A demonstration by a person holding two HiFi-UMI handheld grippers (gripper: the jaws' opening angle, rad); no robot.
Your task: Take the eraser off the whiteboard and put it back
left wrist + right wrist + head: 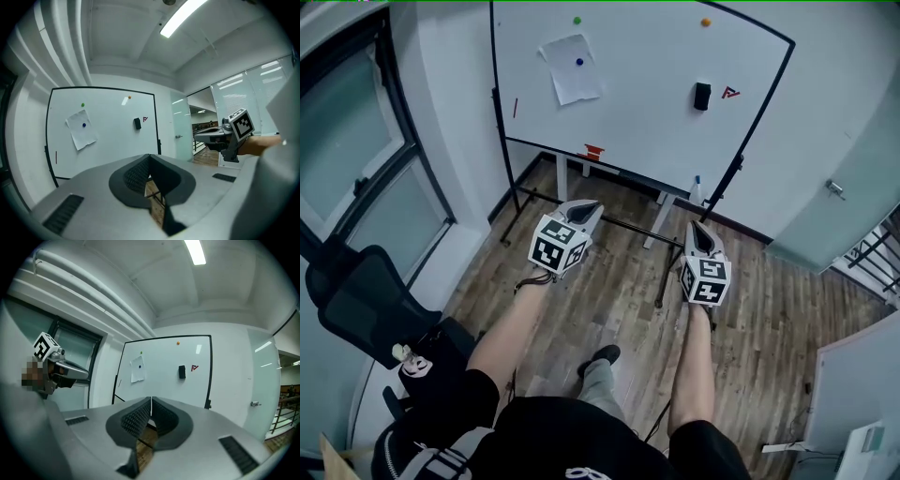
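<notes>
A black eraser [702,96] sticks on the whiteboard [647,122], right of middle, beside a small red mark. It also shows in the left gripper view as the eraser [137,123] and in the right gripper view as the eraser [182,372]. Both grippers hover well short of the board, over the wooden floor. My left gripper [586,212] is shut with nothing in it, its tips meeting [149,156]. My right gripper [697,232] is shut too and holds nothing, its jaws together [151,400].
A sheet of paper [571,67] hangs on the board under a blue magnet, with green and orange magnets near the top. A red object [593,151] rests on the board's tray. A black chair [366,300] stands at the left, a glass door [834,192] at the right.
</notes>
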